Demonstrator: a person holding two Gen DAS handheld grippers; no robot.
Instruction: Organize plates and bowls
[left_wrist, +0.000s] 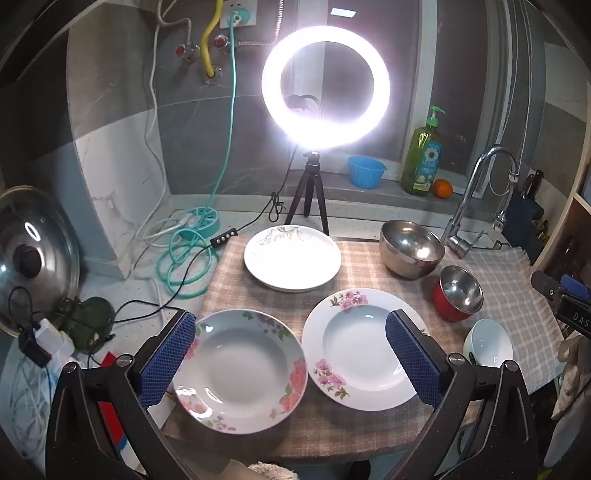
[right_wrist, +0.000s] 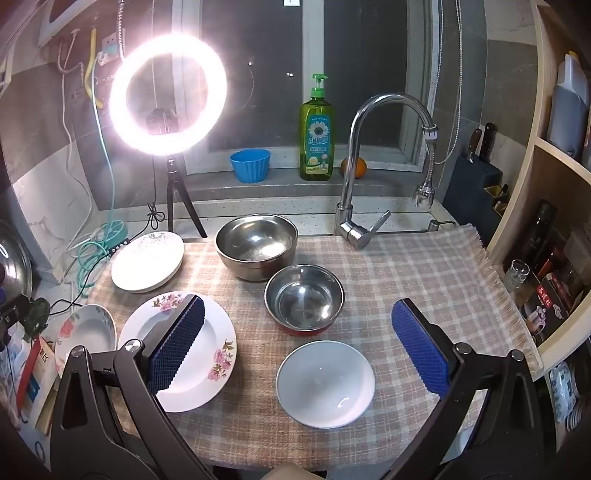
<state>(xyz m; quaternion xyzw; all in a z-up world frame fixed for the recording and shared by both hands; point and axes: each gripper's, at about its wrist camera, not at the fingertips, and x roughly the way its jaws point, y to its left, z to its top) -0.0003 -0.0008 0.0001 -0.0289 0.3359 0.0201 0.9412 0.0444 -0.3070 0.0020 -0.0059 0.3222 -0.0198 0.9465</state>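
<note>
Floral plate (right_wrist: 86, 334) partly behind jaws

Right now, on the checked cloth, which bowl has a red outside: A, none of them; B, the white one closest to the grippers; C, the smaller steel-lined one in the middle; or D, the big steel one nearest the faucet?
C: the smaller steel-lined bowl shows a red outer wall below its rim in both views, while the big steel bowl is bare metal and the white bowl is white throughout.

On the checked cloth: 3 plates – 2 floral deep plates (left_wrist: 240, 369) (left_wrist: 364, 347), 1 flat white plate (left_wrist: 291, 256). 3 bowls – 2 steel (right_wrist: 256, 245) (right_wrist: 303, 299), 1 white ceramic (right_wrist: 325, 382).
</note>
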